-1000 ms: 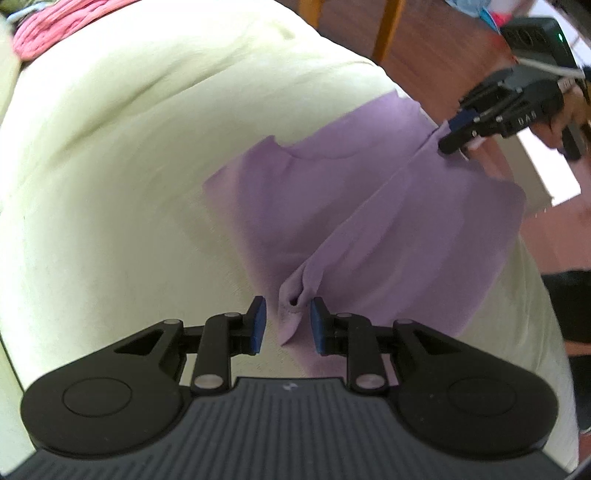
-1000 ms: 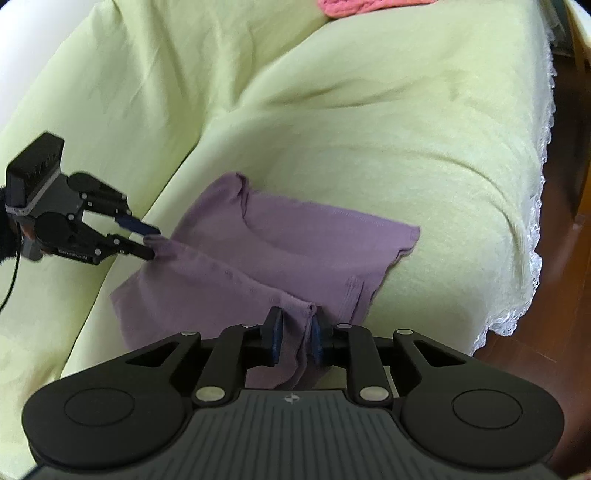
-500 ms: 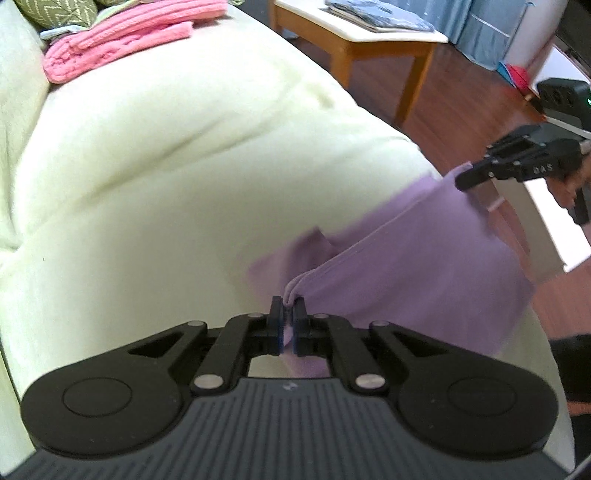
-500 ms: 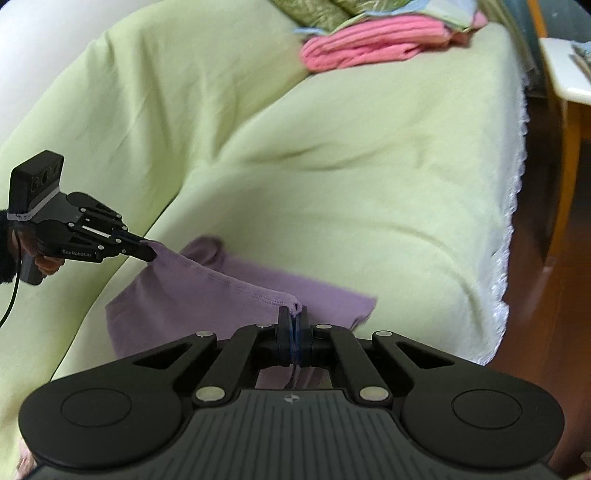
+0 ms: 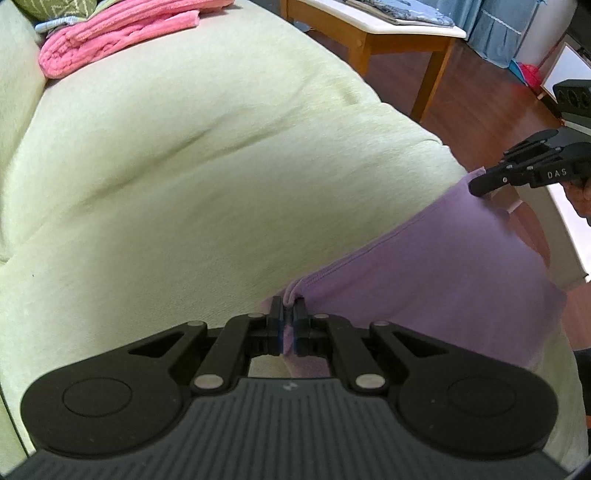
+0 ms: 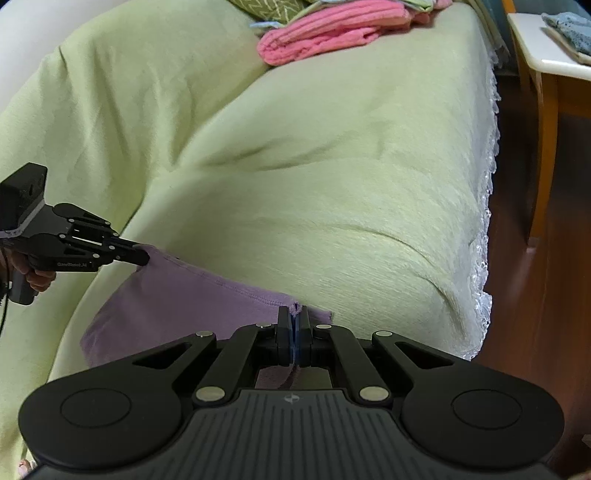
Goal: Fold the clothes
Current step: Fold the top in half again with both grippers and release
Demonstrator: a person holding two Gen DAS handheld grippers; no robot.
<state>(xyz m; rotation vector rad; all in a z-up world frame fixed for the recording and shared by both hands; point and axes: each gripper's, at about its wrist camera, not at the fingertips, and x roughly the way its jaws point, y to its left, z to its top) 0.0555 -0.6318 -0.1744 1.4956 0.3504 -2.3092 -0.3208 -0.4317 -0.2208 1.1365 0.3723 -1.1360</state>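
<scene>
A purple garment (image 5: 436, 273) (image 6: 184, 291) hangs stretched between my two grippers above the light green sofa (image 5: 221, 166) (image 6: 332, 184). My left gripper (image 5: 289, 314) is shut on one end of its hemmed top edge; in the right wrist view that same gripper (image 6: 142, 257) pinches the far left corner. My right gripper (image 6: 294, 321) is shut on the other end of the edge, and shows in the left wrist view (image 5: 476, 186) at the far right. The cloth's lower part droops toward the seat and is partly hidden behind the gripper bodies.
Folded pink cloth (image 5: 118, 29) (image 6: 332, 37) and a green patterned cushion (image 6: 273, 7) lie at the sofa's far end. A wooden side table (image 5: 391, 37) (image 6: 550, 74) with folded blue cloth stands on the dark wood floor beyond the sofa's lace-edged front.
Both grippers closed on the purple garment's edge where it lay on the seat, then lifted it and pulled it taut. Both views have tilted up toward the sofa's far end.
</scene>
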